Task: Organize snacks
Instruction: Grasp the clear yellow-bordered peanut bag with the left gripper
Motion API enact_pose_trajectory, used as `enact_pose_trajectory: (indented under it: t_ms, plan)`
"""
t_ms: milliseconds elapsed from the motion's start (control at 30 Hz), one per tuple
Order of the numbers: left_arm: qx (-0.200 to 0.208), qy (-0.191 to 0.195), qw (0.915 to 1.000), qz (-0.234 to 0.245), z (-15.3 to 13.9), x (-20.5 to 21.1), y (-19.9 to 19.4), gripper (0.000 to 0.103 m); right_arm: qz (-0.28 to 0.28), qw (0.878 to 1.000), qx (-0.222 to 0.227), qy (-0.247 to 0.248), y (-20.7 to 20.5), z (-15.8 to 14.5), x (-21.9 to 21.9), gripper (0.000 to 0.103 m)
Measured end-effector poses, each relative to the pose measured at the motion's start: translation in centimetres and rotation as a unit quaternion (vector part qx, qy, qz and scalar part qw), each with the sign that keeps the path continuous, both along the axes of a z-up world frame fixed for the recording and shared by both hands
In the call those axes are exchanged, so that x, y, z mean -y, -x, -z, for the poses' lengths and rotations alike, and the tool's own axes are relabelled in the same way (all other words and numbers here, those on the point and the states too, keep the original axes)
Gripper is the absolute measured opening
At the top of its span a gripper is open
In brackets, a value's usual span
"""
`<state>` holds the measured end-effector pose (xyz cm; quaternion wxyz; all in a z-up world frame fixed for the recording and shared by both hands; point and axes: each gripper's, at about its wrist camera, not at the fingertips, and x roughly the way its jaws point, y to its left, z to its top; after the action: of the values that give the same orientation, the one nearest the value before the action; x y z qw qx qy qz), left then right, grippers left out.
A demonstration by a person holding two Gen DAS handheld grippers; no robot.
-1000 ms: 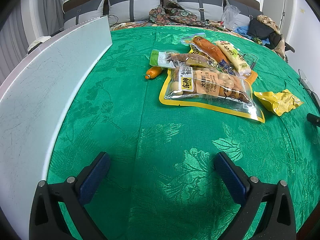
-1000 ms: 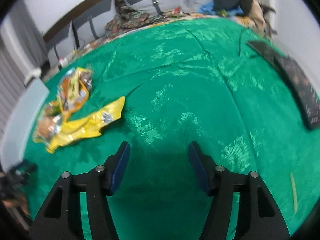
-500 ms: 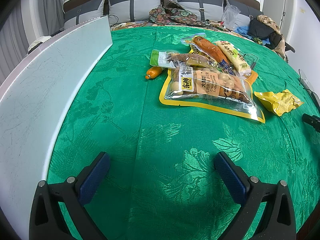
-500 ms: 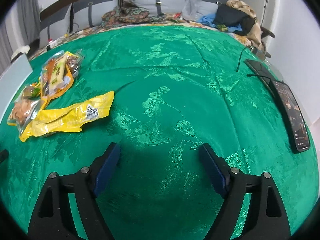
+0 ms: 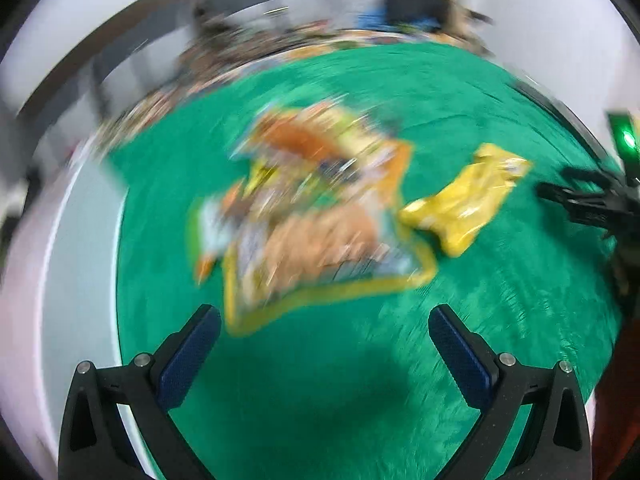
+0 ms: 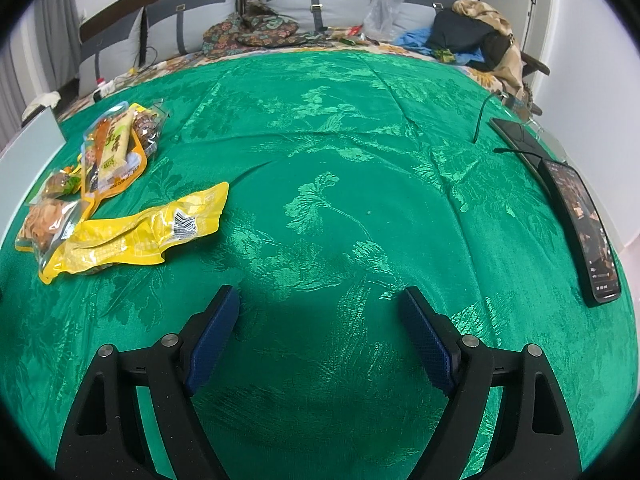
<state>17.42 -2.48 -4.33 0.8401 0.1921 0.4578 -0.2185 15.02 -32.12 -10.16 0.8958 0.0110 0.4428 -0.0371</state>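
Note:
A pile of clear and yellow-edged snack packs lies on the green cloth, blurred in the left wrist view. Beside it to the right lies a crumpled yellow packet. My left gripper hangs open just short of the pile with nothing between its fingers. In the right wrist view the yellow packet and the pile lie at the left. My right gripper is open over bare cloth, well right of the packet. The right gripper's black body shows at the left view's right edge.
A white board runs along the cloth's left side. Two dark phones and a cable lie along the right edge. Pillows and heaped clothes line the far side behind the green cloth.
My left gripper has swung toward the snack pile and rolled, so its view is now blurred and the pile sits closer. My right gripper's fingers have spread wider; its view turned left to right.

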Motion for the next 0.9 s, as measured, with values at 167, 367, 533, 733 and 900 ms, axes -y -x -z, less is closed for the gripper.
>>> enact_pose_trajectory:
  t_ms: [167, 367, 533, 733, 900]
  plan:
    - [-0.073, -0.005, 0.9958, 0.055, 1.2, 3.7, -5.3, 0.102, 0.0, 1.0, 0.0, -0.001, 0.0, 0.0, 0.0, 0.085]
    - [-0.122, 0.014, 0.9919, 0.032, 3.4, 4.4, -9.3, 0.102, 0.0, 1.0, 0.0, -0.001, 0.0, 0.0, 0.0, 0.085]
    - [-0.222, 0.006, 0.975, 0.012, 5.3, 2.2, -9.2, 0.103, 0.0, 1.0, 0.0, -0.001, 0.0, 0.0, 0.0, 0.085]
    - [-0.238, 0.006, 0.9708, 0.025, 5.3, -0.2, -4.9, 0.103, 0.0, 1.0, 0.0, -0.001, 0.0, 0.0, 0.1, 0.085]
    - [-0.183, -0.048, 0.9816, 0.027, 6.1, 0.2, -2.5, 0.103, 0.0, 1.0, 0.0, -0.001, 0.0, 0.0, 0.1, 0.085]
